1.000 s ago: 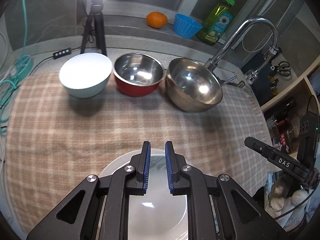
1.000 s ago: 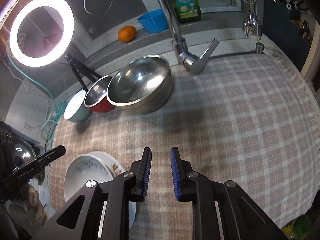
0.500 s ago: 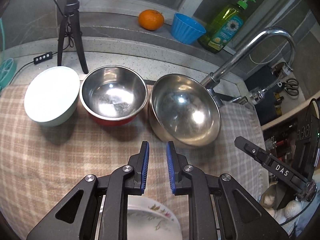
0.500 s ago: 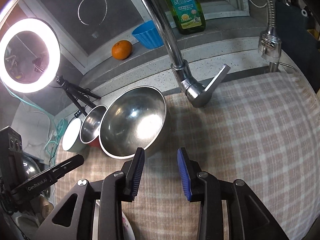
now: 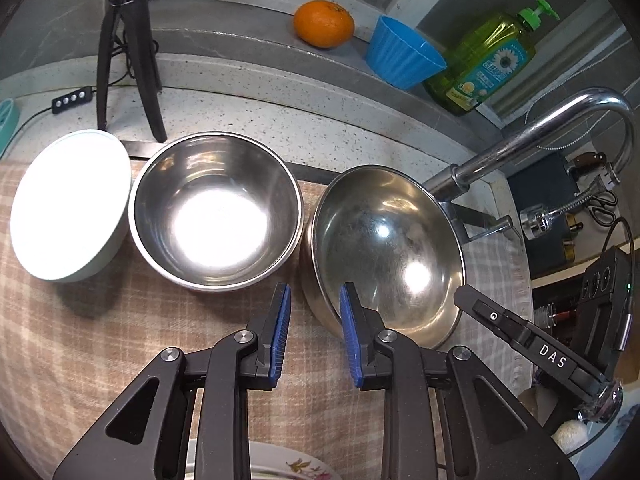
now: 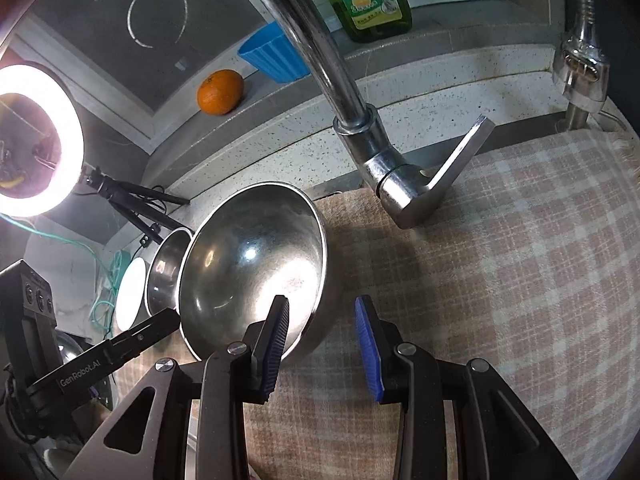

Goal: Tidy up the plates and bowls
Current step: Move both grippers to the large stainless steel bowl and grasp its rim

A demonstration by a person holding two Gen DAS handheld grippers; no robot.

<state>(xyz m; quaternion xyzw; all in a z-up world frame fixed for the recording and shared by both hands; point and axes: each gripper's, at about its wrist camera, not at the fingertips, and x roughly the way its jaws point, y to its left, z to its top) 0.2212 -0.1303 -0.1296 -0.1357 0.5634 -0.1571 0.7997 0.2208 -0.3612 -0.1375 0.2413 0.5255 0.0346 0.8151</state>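
On the checked cloth (image 5: 100, 332) by the tap (image 6: 404, 184) sit three bowls in a row. The big steel bowl (image 5: 384, 252) is the one I am going for. My left gripper (image 5: 314, 334) has just been opening, and its jaws now sit on each side of the bowl's near rim, one inside and one outside, not pinching yet. My right gripper (image 6: 322, 348) is also apart, around the rim on the other side, with nothing held. I think this bowl is light and hard, but shiny and slippery. The thin rim looks like the best place to grab. Next to it are the red-sided steel bowl (image 5: 216, 212) and the white bowl (image 5: 68, 204).
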